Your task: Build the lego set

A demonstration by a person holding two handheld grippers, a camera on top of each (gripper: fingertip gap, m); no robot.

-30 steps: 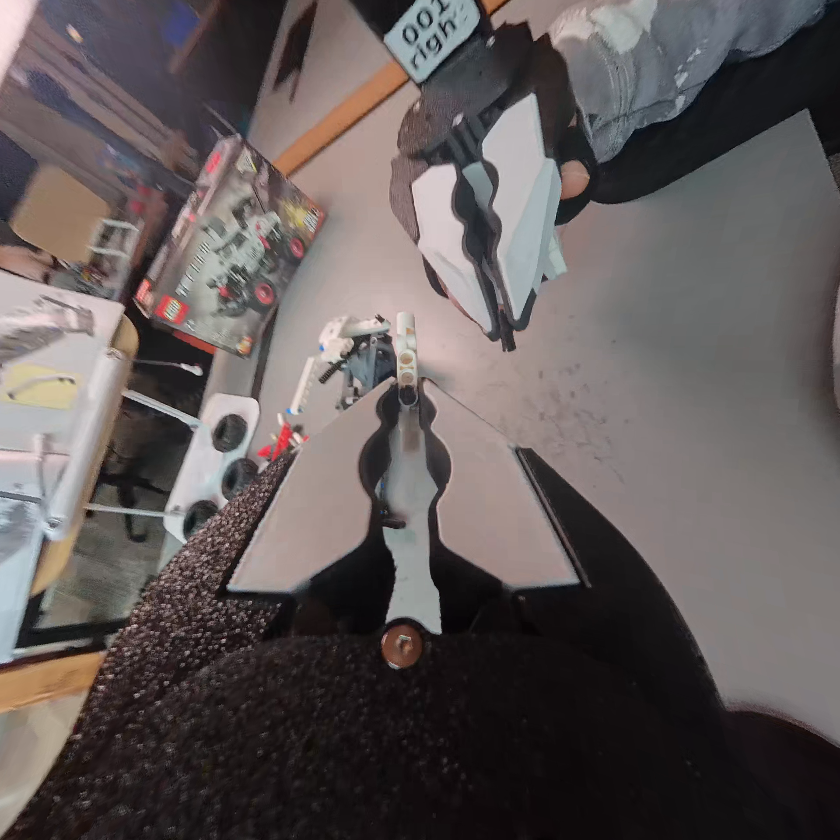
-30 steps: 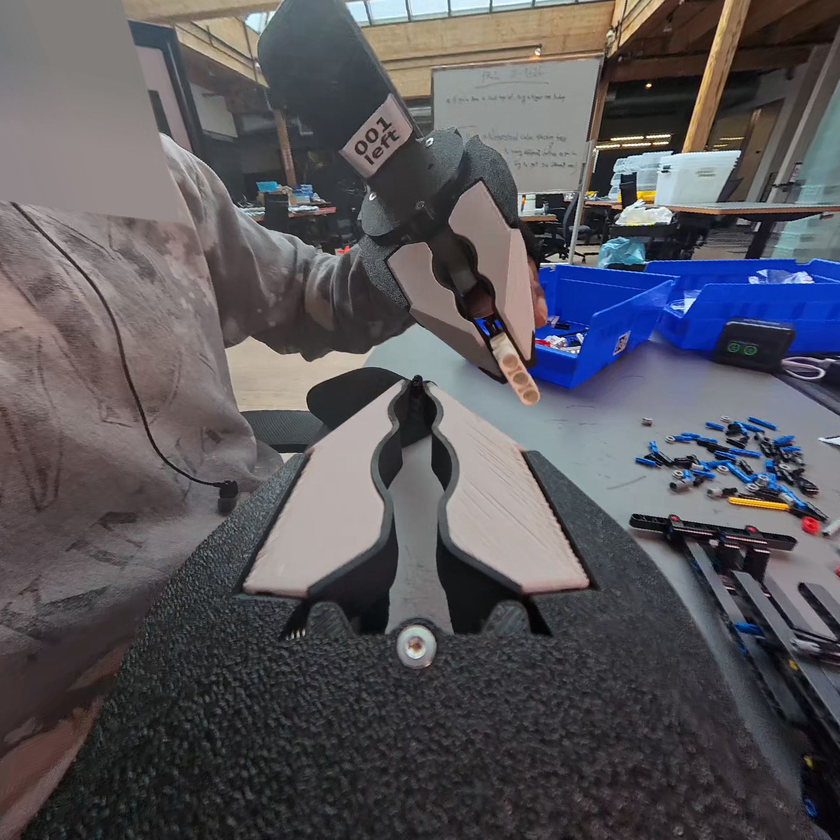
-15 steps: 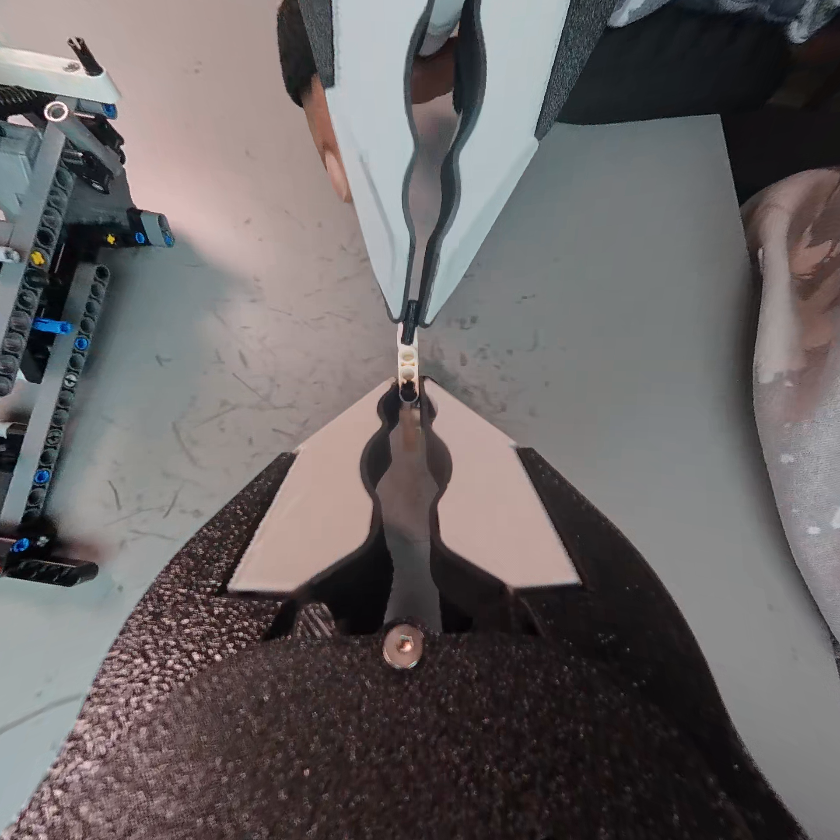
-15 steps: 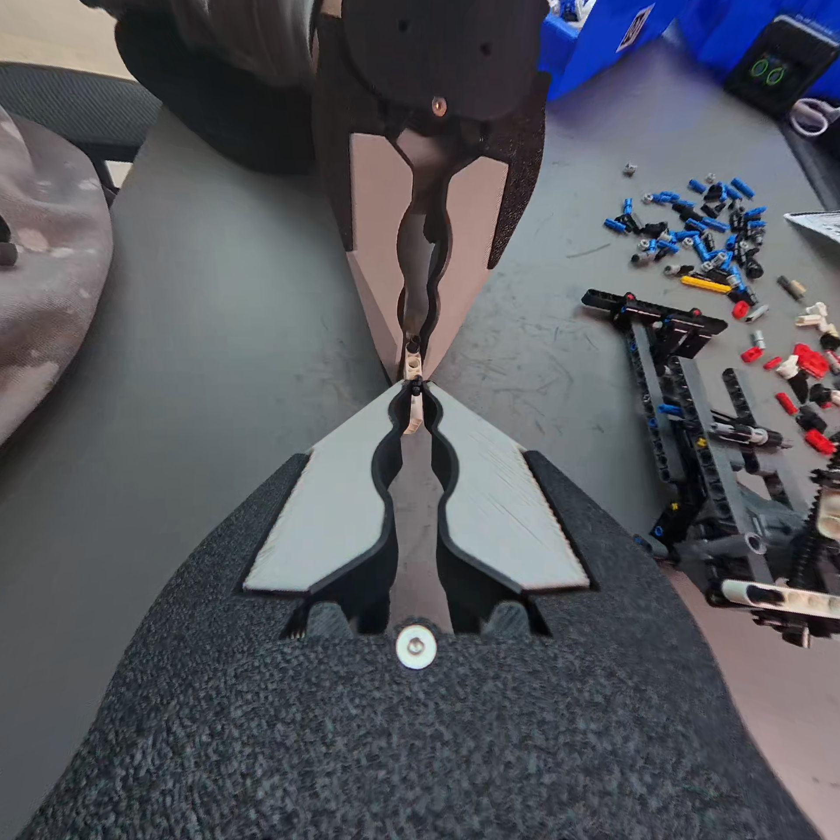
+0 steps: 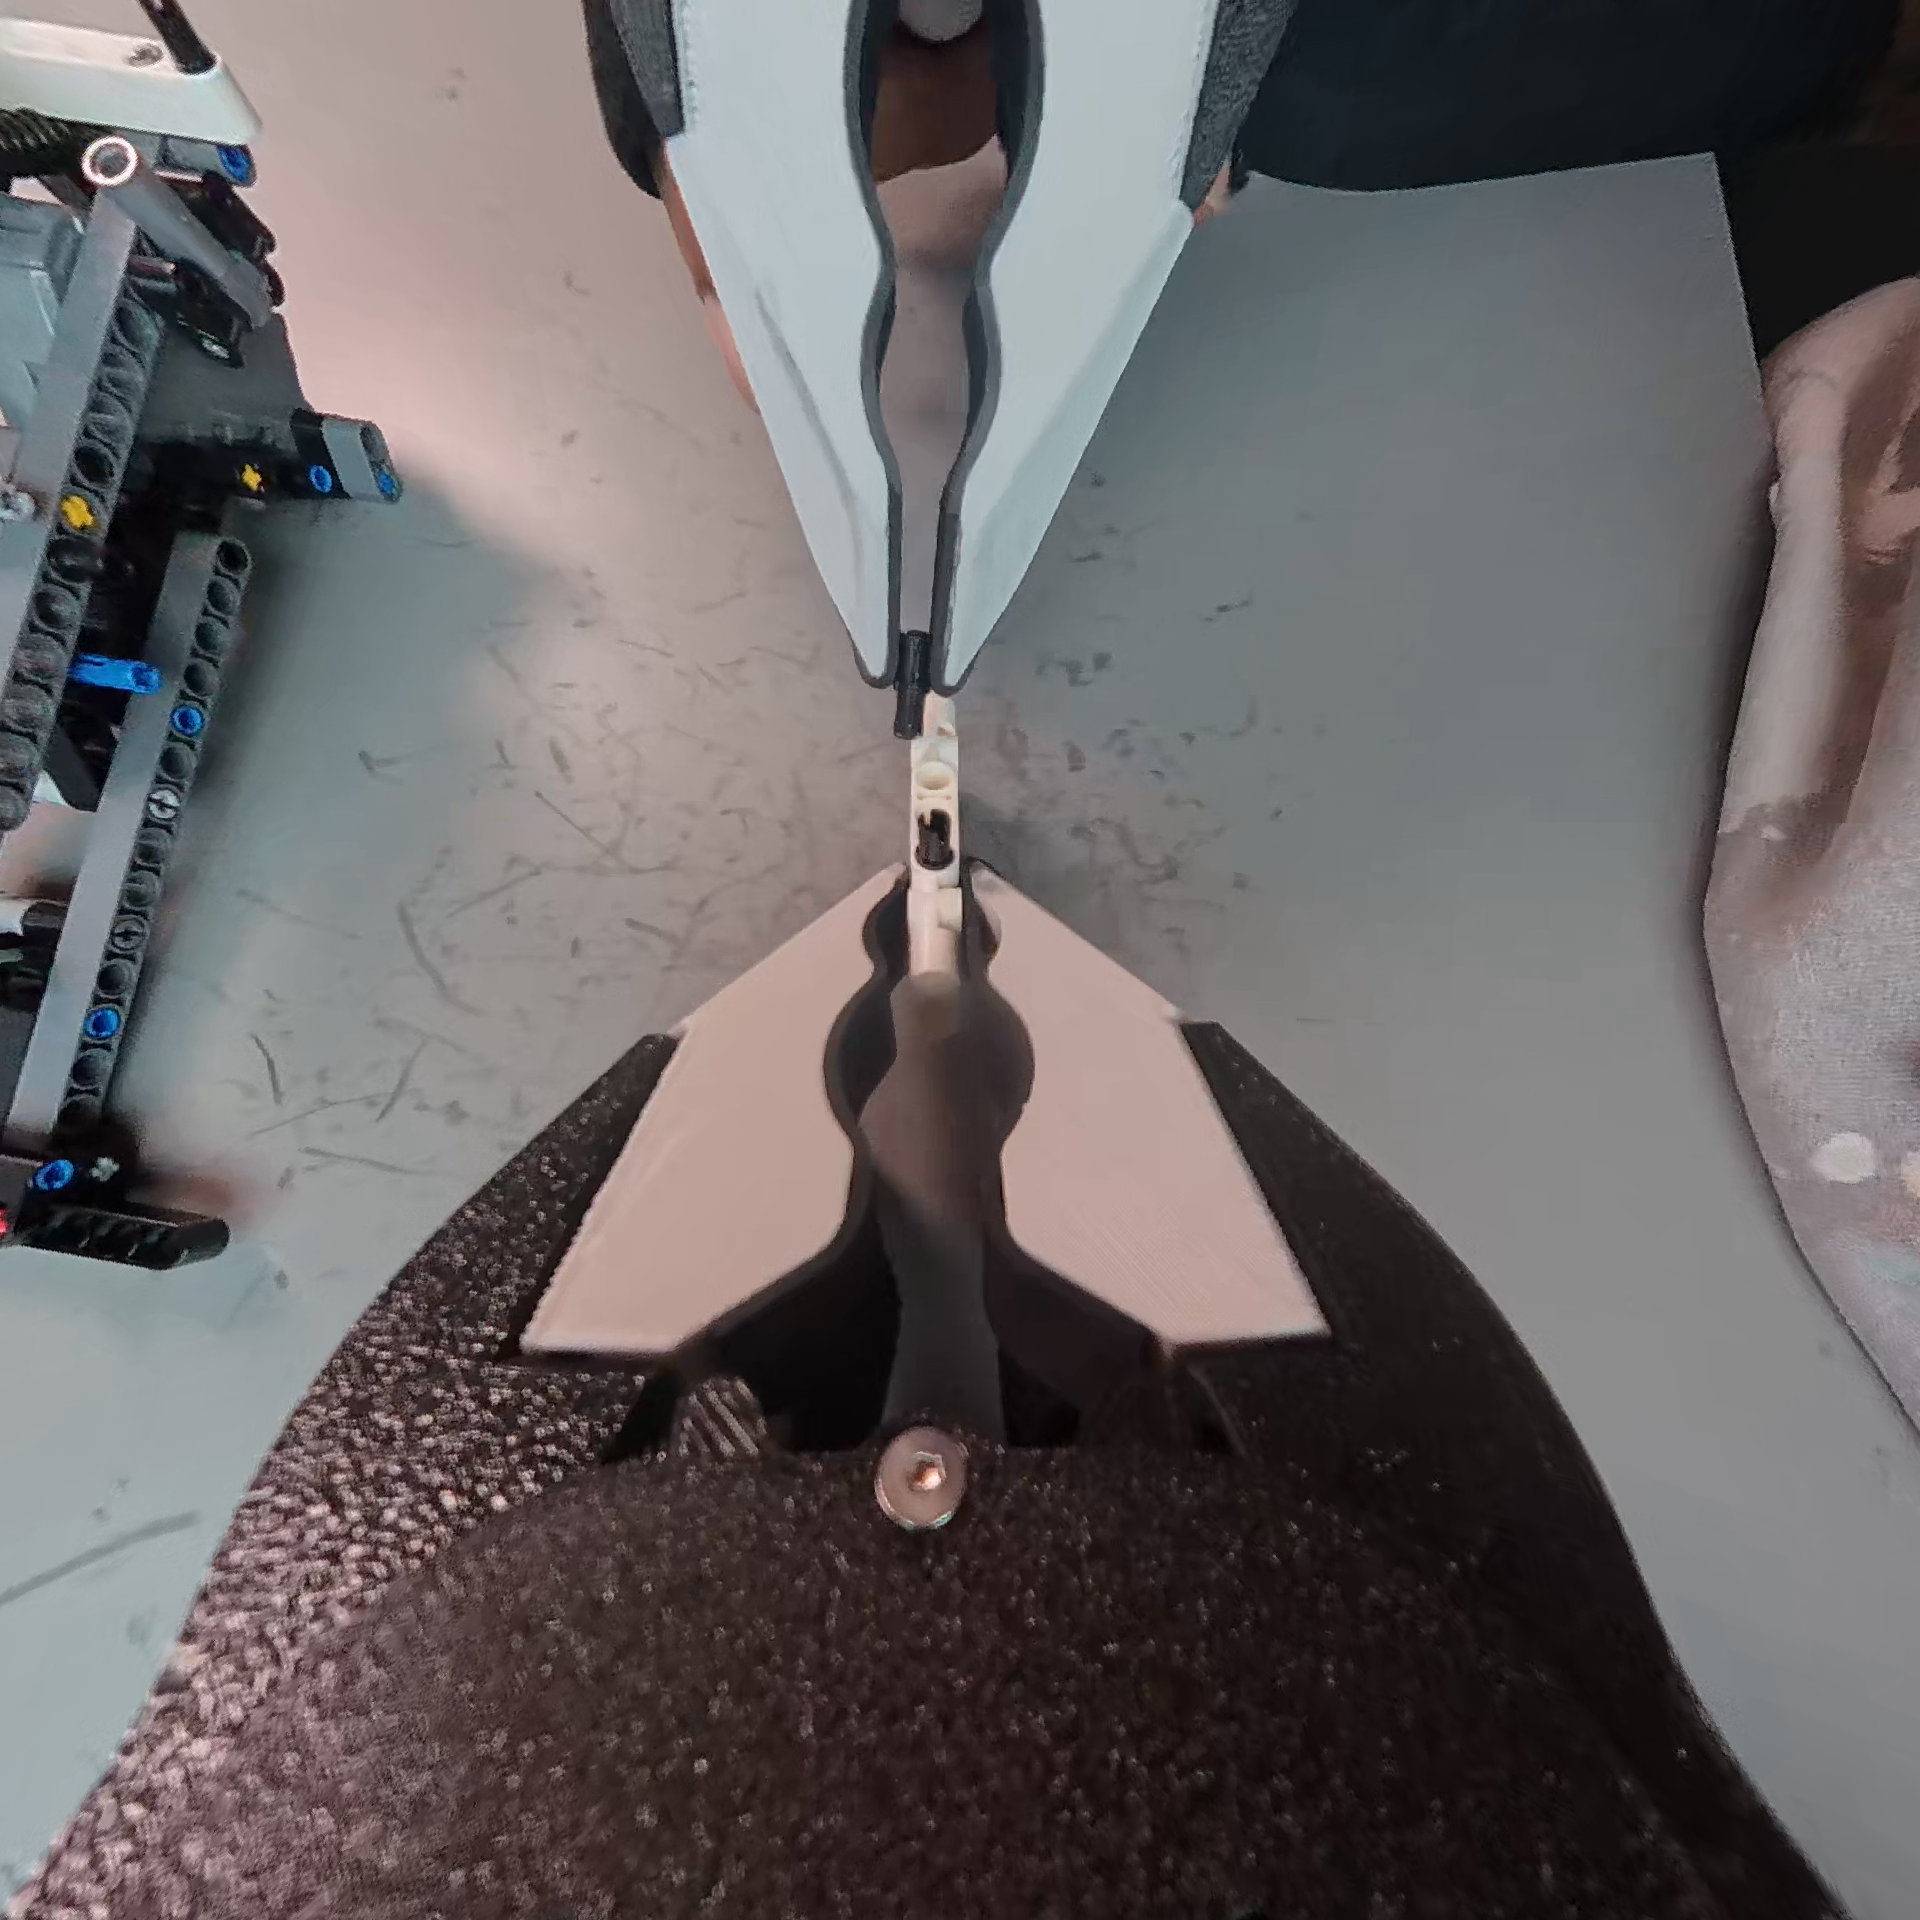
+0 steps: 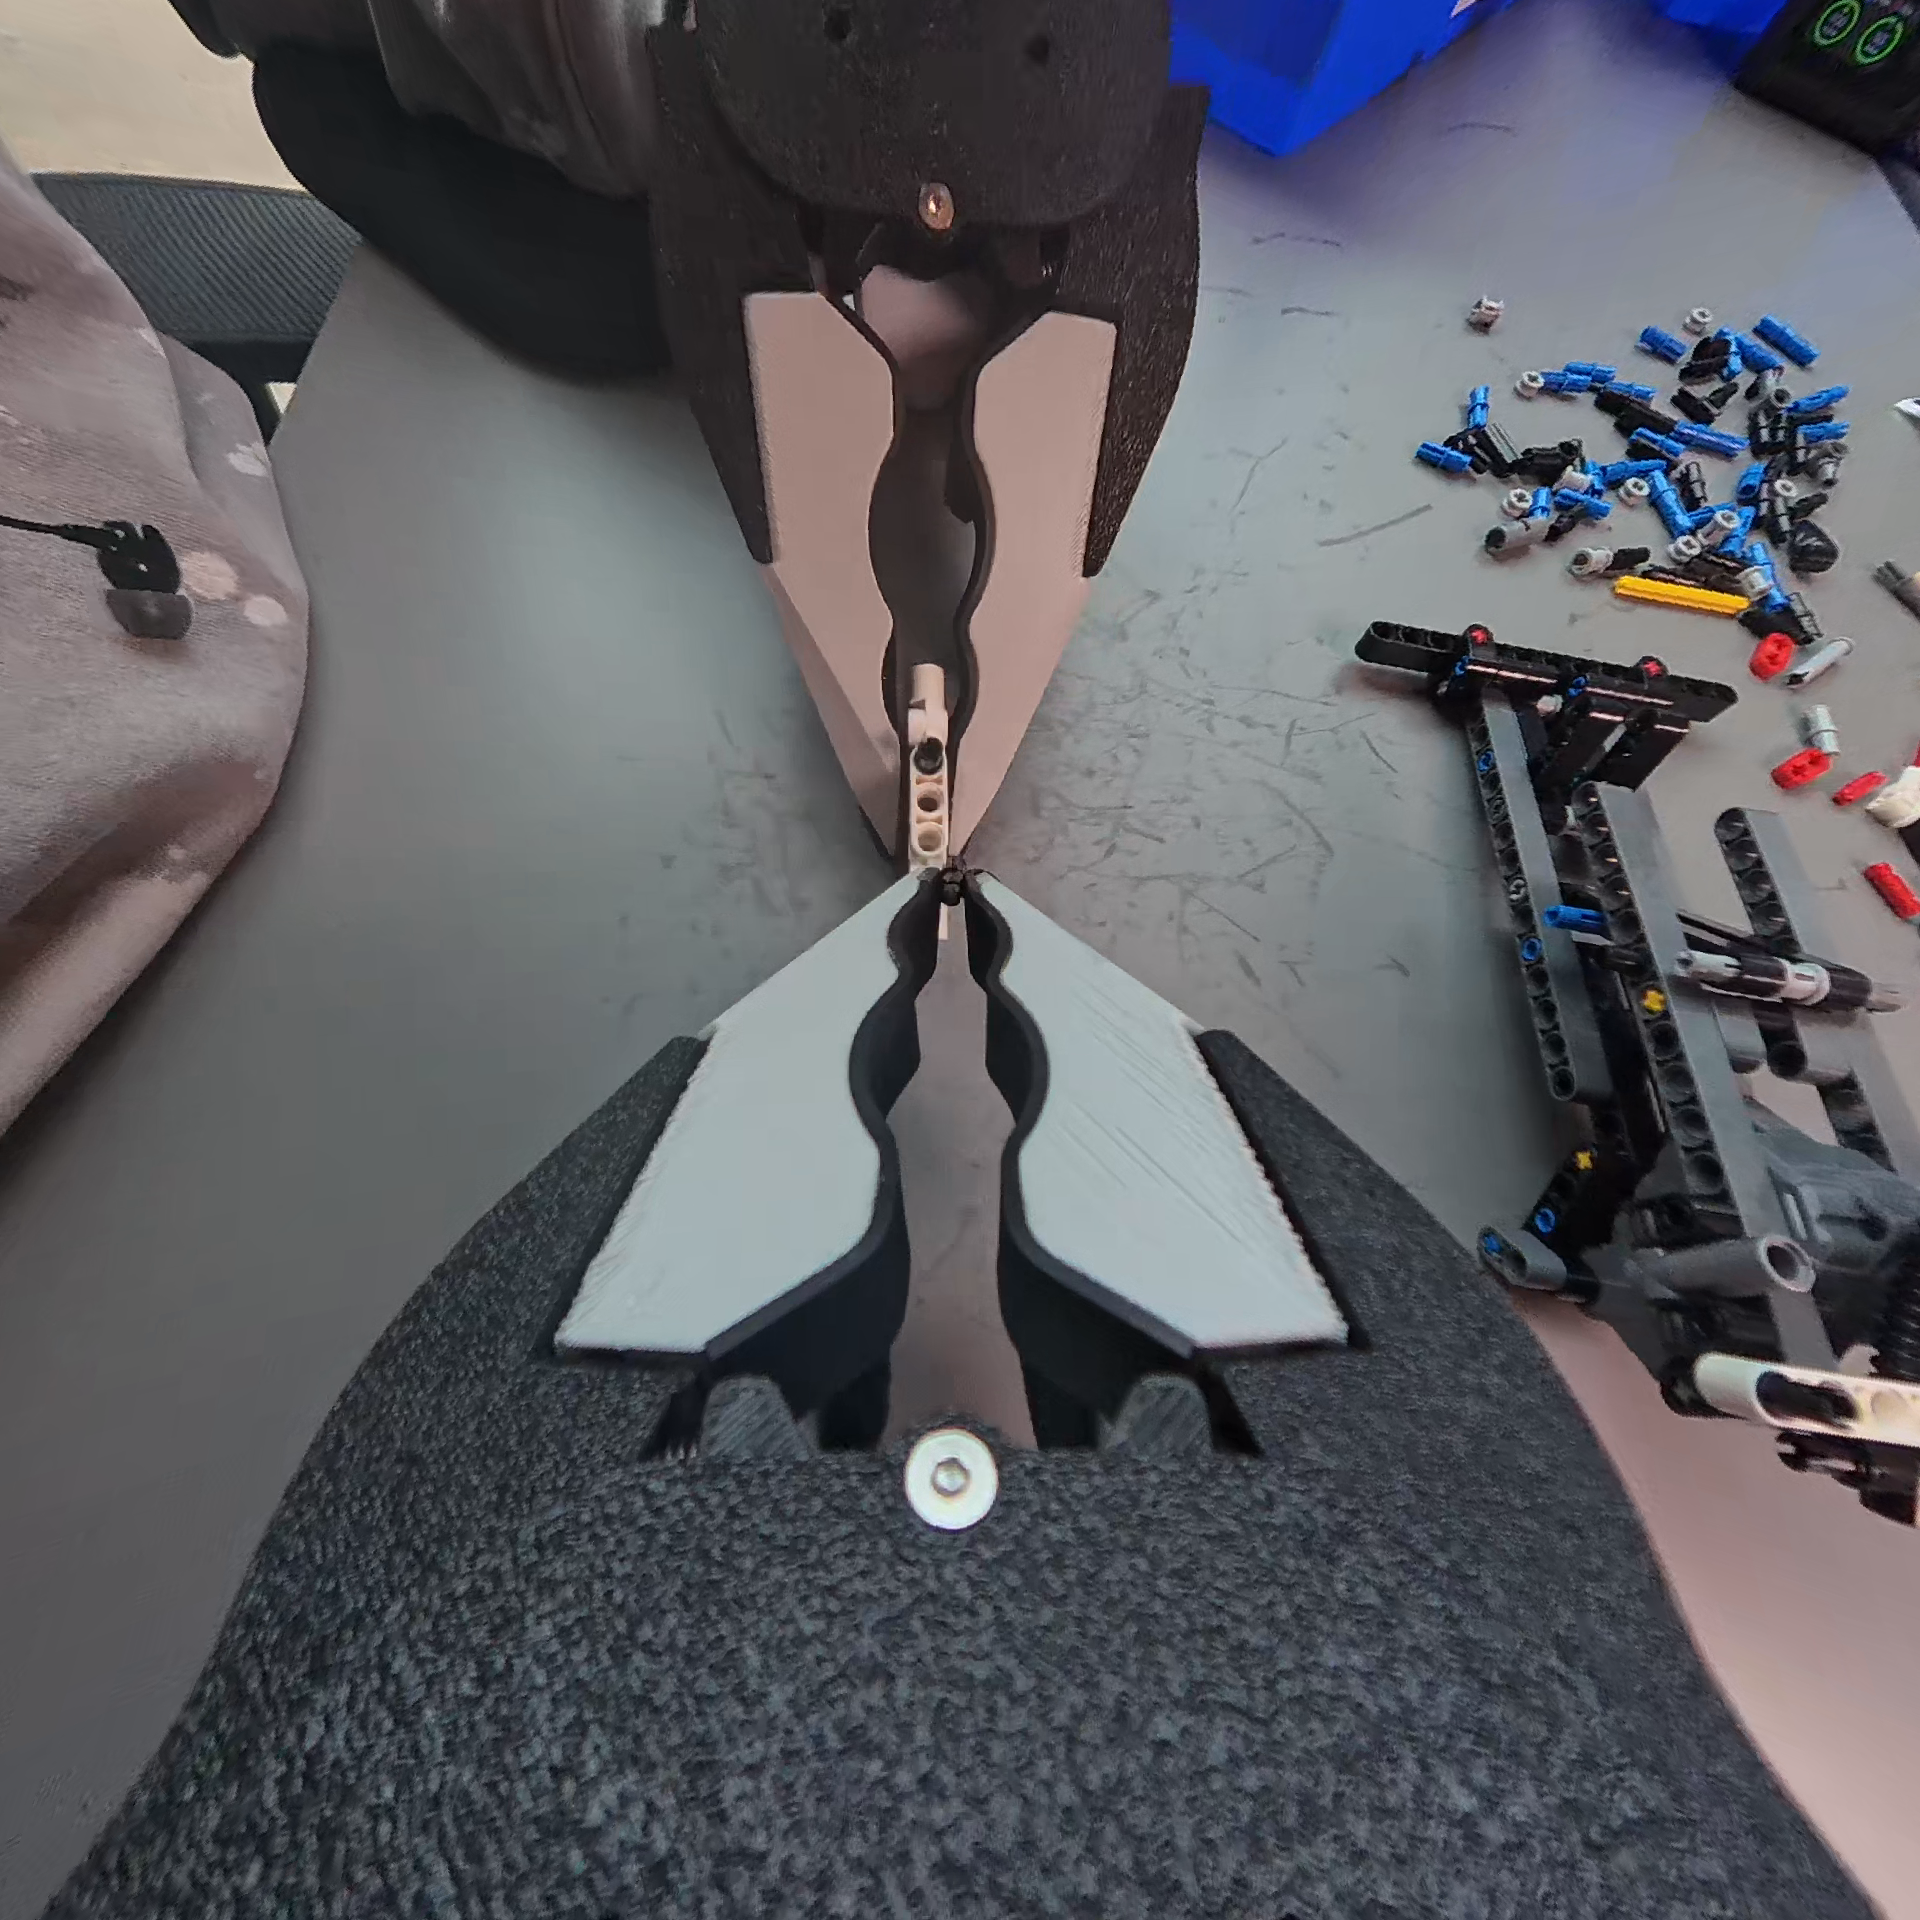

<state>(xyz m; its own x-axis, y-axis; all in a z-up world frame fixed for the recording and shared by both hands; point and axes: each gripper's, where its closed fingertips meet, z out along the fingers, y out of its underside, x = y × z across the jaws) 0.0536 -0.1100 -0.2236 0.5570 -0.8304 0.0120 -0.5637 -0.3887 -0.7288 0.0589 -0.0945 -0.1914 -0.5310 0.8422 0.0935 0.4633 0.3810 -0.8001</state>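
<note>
A second ago the two grippers were held up apart in the air. Now they meet tip to tip low over the grey table [image 5: 1455,727], and since half a second ago they have drawn in a little closer. That puts the job at the joining of two small parts, with the pin lined up at the beam's end but, as far as I can judge, not yet pushed home.

Going left to right in the left wrist view: the partly built black and grey chassis [image 5: 114,644] lies at the left edge. In the middle the left gripper [image 5: 932,894] is pinched narrow on a white Technic beam [image 5: 932,790], whose free end sticks out forward. Opposite it the right gripper [image 5: 914,675] is pinched narrow on a short black pin [image 5: 911,686], which touches or nearly touches the beam's tip. A person's sleeve [image 5: 1829,831] fills the right edge.

This view shows a black pin already seated in a lower hole of the beam. It also shows the loose one a touch left of the beam's end hole.

The right wrist view hides most of the loose pin between its own tips. It does show what the other cannot: the scatter of blue and black connector pins [image 6: 1683,468] and the blue bin [image 6: 1351,62] beyond, well apart from the work.
</note>
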